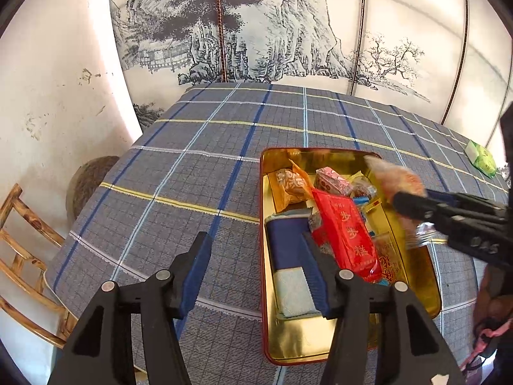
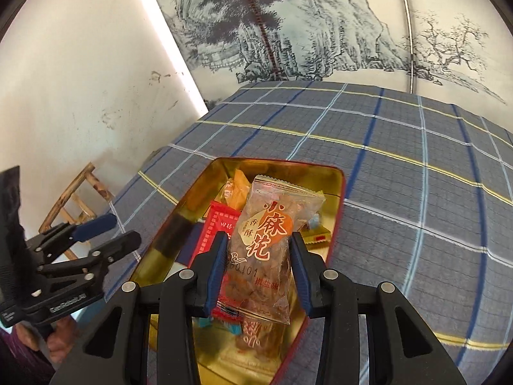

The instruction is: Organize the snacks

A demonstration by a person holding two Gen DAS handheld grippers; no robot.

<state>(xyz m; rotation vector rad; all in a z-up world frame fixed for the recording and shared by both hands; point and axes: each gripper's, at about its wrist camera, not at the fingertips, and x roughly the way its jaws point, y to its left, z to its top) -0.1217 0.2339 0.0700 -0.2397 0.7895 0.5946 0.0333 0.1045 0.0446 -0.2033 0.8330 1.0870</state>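
Left wrist view. The left tongs point(image 1: 255, 268) stand with jaws apart and nothing between them; the inner finger hangs over the near left part of the gold tin point(image 1: 429, 276), above a dark blue packet point(image 1: 285, 243). The tin rests on the bench point(image 1: 179, 173), which is covered in a checked cloth. It already contains a red packet point(image 1: 348, 237), an orange packet point(image 1: 291, 189) and a small pink packet point(image 1: 332, 181). The right tongs point(image 1: 399, 202) enter from the right over the far half of the tin, carrying a clear snack bag point(image 1: 397, 178), blurred in this view. One green packet point(image 1: 484, 157) lies on the cloth, well apart from the tin.

Right wrist view. The right tongs point(image 2: 259, 258) are closed on the clear snack bag point(image 2: 272, 234), with both blue pads pressed against its lower sides. The bag stands upright above the open tin point(image 2: 336, 199). The left tongs point(image 2: 110, 235) sit beside the tin's left wall, empty.

Procedure, as judged from the above:
1. Keep the grip until the bag is fully inside the tin's rim.
2. Lower the bag and tilt it flat onto a free patch; the right side of the tin appears least crowded.
3. Open the jaws only once the bag rests on the contents, since a crinkly wrapper may slide off the pile.
4. Keep the left tongs outside the descent path.
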